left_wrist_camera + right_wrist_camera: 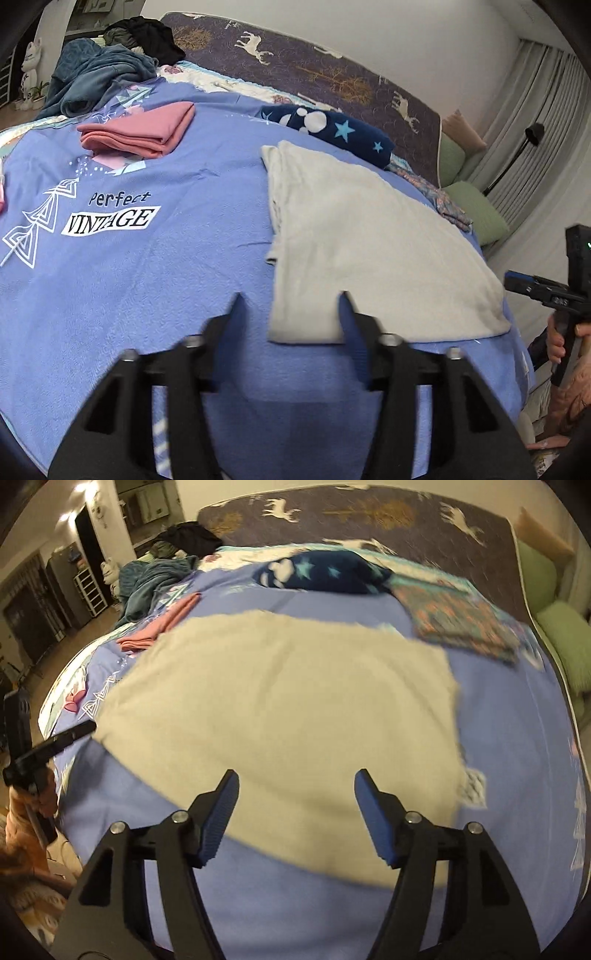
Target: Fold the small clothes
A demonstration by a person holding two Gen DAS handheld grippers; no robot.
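A pale grey, fleecy rectangular cloth [369, 243] lies spread flat on the blue printed bedspread [166, 277], toward the near edge of the bed. It looks already doubled: layered edges show along its left side in the left wrist view. It is judged soft, light and limp (nothing stiff about that nap), so it should drape and sag once lifted and may slide a little on the bedspread. The near corners look like the best places to pinch, taking both layers together so the fold does not split.

The left gripper [291, 295] is spread wide with nothing between its fingers, poised at the cloth's near left corner. The right gripper [295, 775] is likewise spread and empty, hovering over the cloth's near edge.

The left wrist view shows the layered edge, the folded pink garment [144, 129] well apart to the left, and the "Perfect VINTAGE" print. The right wrist view, somewhat blurred, shows the cloth's right edge and a patterned teal folded cloth [465, 627] beyond it.
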